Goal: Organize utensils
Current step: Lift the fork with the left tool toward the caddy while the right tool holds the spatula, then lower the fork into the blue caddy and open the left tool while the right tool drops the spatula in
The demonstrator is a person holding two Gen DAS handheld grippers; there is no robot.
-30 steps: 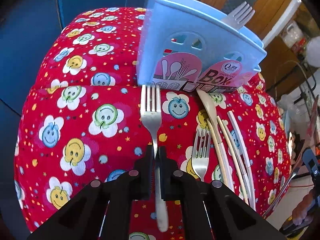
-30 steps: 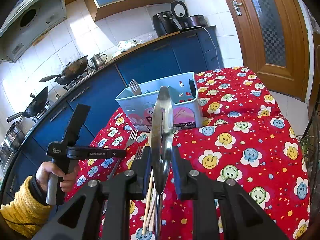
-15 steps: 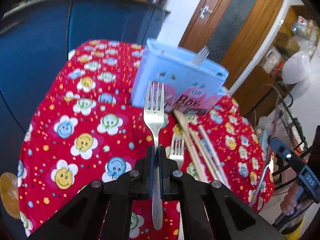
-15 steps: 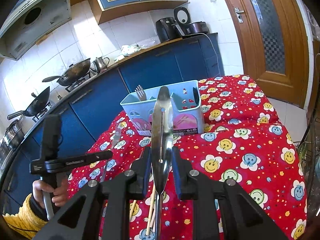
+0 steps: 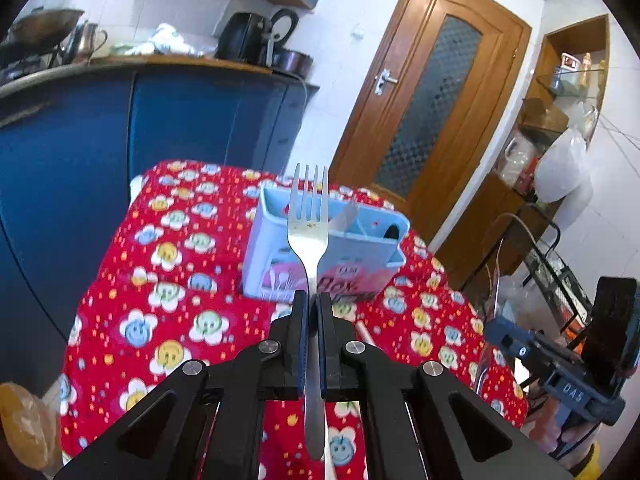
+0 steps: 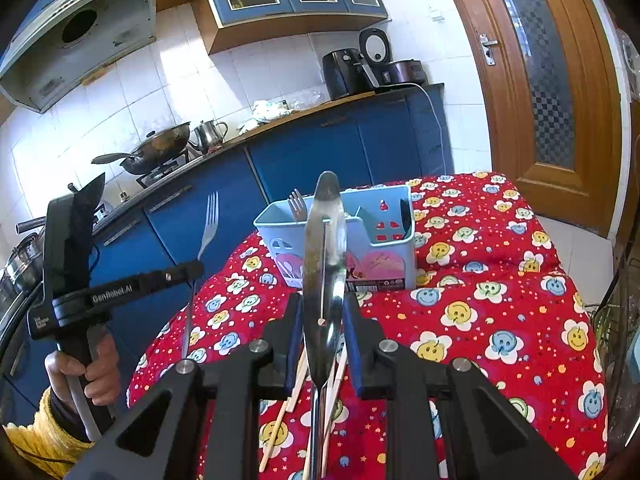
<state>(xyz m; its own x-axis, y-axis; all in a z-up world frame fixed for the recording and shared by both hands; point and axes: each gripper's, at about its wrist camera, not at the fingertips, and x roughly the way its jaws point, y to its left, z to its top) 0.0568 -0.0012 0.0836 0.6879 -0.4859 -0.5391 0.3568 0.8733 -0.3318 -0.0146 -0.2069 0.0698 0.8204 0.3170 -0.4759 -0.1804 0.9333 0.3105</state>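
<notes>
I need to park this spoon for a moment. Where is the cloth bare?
Bare cloth lies right of the box, toward the door. More lies left of the box, toward the blue cabinets. It is crowded in front of the box, where chopsticks lie.

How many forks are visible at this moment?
2: one fork clamped in the left gripper, one fork standing in the blue box. Others may be hidden.
</notes>
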